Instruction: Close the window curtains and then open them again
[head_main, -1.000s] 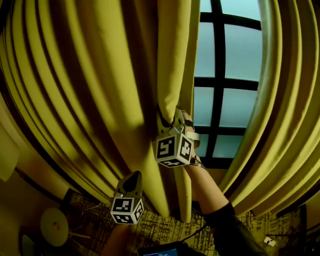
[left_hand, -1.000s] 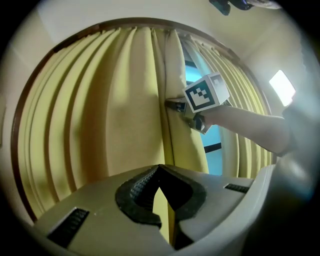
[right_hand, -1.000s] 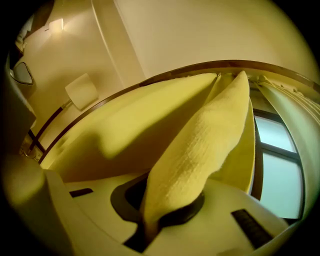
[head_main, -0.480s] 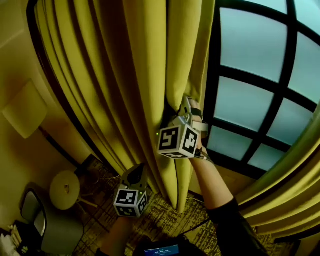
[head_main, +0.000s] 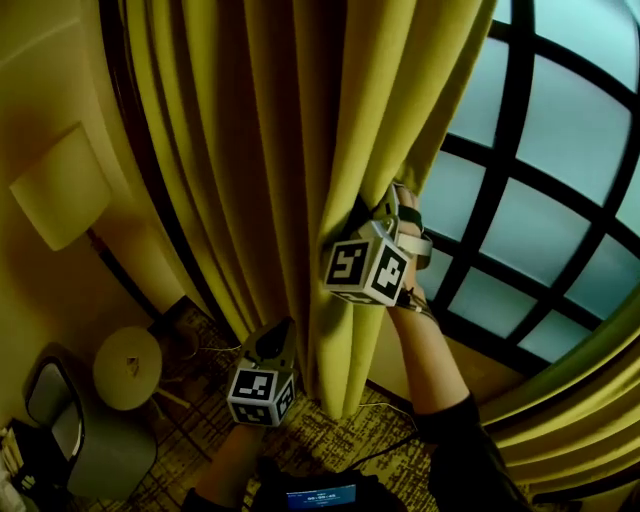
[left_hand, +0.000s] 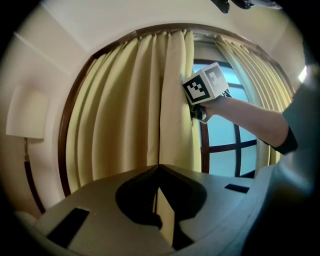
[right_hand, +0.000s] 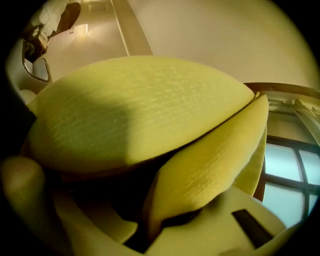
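The yellow left curtain (head_main: 270, 150) hangs bunched in folds beside the dark-barred window (head_main: 540, 200). My right gripper (head_main: 362, 222) is shut on that curtain's inner edge at mid height; in the right gripper view a fold of the fabric (right_hand: 200, 170) sits pinched between the jaws (right_hand: 167, 222). My left gripper (head_main: 273, 338) is lower and to the left, shut, its tip close to the curtain's lower folds, and I see nothing held in it. From the left gripper view, the shut jaws (left_hand: 159, 167) point at the curtain (left_hand: 150, 100), with the right gripper's marker cube (left_hand: 204, 86) on its edge.
The right curtain (head_main: 575, 375) hangs at the window's right side. A floor lamp (head_main: 60, 185) stands against the left wall, with a small round table (head_main: 127, 367) and a chair (head_main: 70, 445) below it. Patterned carpet (head_main: 330, 430) lies under the curtain's hem.
The right gripper has dragged the curtain's edge leftward, baring more window panes. The left gripper moved left with it, and the lamp, table and chair came into sight.
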